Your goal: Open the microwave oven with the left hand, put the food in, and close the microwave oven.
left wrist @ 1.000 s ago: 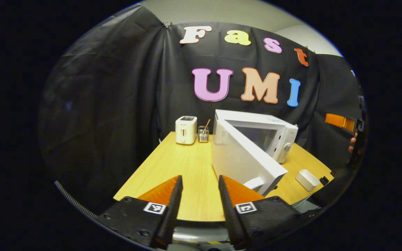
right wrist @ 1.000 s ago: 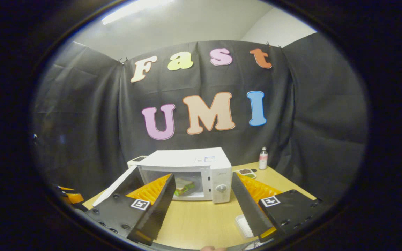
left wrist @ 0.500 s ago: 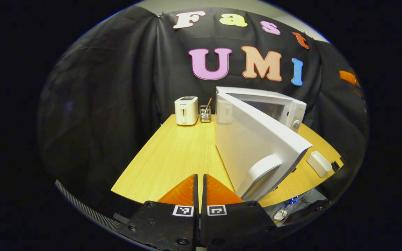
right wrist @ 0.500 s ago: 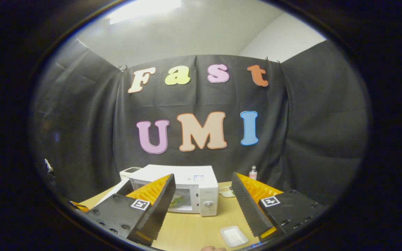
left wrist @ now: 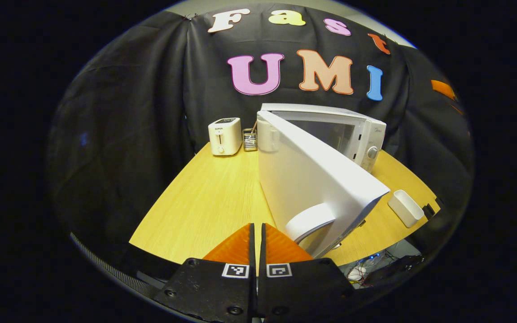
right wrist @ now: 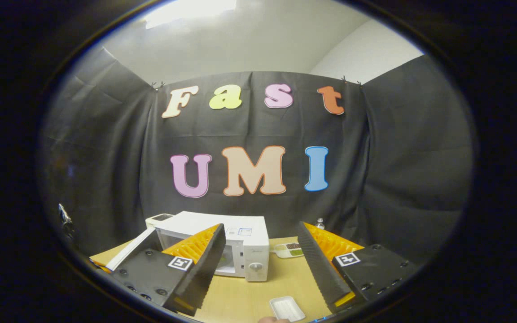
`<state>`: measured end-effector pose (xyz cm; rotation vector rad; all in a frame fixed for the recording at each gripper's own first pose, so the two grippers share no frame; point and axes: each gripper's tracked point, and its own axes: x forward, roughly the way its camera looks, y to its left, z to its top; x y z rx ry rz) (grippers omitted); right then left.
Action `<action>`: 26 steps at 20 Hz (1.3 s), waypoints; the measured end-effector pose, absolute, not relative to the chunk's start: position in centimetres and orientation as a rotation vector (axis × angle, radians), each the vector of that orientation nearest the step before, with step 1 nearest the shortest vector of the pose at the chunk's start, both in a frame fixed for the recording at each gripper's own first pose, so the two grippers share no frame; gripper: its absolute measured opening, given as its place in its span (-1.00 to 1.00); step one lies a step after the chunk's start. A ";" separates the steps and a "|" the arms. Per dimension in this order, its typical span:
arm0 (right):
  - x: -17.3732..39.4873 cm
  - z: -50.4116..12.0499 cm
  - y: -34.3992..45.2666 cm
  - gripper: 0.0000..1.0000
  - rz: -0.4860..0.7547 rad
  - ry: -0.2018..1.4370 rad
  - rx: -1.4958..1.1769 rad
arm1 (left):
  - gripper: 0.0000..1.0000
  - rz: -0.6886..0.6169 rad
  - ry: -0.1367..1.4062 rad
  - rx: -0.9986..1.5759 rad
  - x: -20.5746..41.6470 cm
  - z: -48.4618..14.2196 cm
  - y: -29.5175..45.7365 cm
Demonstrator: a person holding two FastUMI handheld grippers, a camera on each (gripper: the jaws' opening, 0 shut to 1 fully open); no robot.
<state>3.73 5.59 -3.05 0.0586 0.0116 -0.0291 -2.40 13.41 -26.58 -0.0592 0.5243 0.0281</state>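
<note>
Nearest me, my left gripper (left wrist: 256,233) has its fingers pressed together on nothing, just short of the handle (left wrist: 308,220) on the microwave door (left wrist: 312,179), which stands swung open toward me. My right gripper (right wrist: 260,260) hangs wide and empty over the table (right wrist: 249,298), an empty white tray (right wrist: 286,308) below it. Beyond sits the microwave (right wrist: 222,237); I cannot make out the food inside.
</note>
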 end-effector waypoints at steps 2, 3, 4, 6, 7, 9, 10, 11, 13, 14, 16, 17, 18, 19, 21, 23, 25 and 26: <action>3.9 -3.5 5.0 0.79 -0.024 0.020 0.056 | -0.99 0.022 0.522 -0.052 -2.0 -26.2 12.4; 3.9 -3.6 4.8 0.80 -0.022 0.024 0.061 | -0.99 0.016 0.521 -0.049 -1.8 -26.2 11.8; 4.1 -3.7 4.5 0.80 -0.022 0.027 0.066 | -1.00 0.009 0.523 -0.047 -1.5 -26.2 11.2; 4.4 -4.1 3.8 0.80 -0.018 0.033 0.069 | -1.00 -0.004 0.524 -0.041 -1.0 -26.2 10.0; 4.5 -4.4 3.6 0.80 -0.015 0.038 0.068 | -1.00 -0.014 0.525 -0.039 -0.7 -26.1 9.2; 4.6 -4.7 2.8 0.80 -0.014 0.044 0.067 | -1.00 -0.035 0.528 -0.034 0.0 -26.0 7.6; 4.6 -4.8 2.6 0.80 -0.014 0.047 0.070 | -1.00 -0.047 0.524 -0.027 0.4 -25.8 6.8; 4.7 -4.8 2.2 0.80 -0.014 0.047 0.075 | -1.00 -0.059 0.521 -0.020 0.8 -25.7 6.1; 5.0 -5.0 1.6 0.80 -0.014 0.047 0.075 | -1.00 -0.082 0.524 -0.008 1.6 -25.7 4.5; 5.1 -5.2 1.3 0.80 -0.011 0.050 0.073 | -0.99 -0.096 0.521 -0.004 2.1 -25.6 3.7; 5.4 -5.2 0.7 0.97 -0.008 0.052 0.072 | -1.00 -0.124 0.517 0.008 3.1 -25.4 2.0; 5.5 -5.1 0.5 0.80 -0.005 0.050 0.074 | -1.00 -0.132 0.514 0.019 3.6 -25.4 1.3; 5.7 -4.9 0.3 0.80 -0.005 0.046 0.073 | -1.00 -0.143 0.508 0.028 4.2 -25.3 0.6; 5.8 -4.9 0.1 0.80 -0.004 0.043 0.070 | -1.00 -0.154 0.502 0.034 4.8 -25.1 0.0; 5.8 -4.7 -0.1 0.80 0.004 0.037 0.064 | -1.00 -0.171 0.497 0.040 5.9 -24.9 -1.1; 5.8 -4.7 -0.1 0.80 0.013 0.037 0.052 | -1.00 -0.179 0.493 0.048 7.0 -24.8 -1.9; 5.8 -4.4 -0.5 0.80 0.015 0.027 0.042 | -1.00 -0.185 0.488 0.057 8.1 -24.6 -2.6; 5.7 -4.4 -0.7 0.80 0.014 0.026 0.037 | -1.00 -0.184 0.487 0.063 8.6 -24.8 -2.8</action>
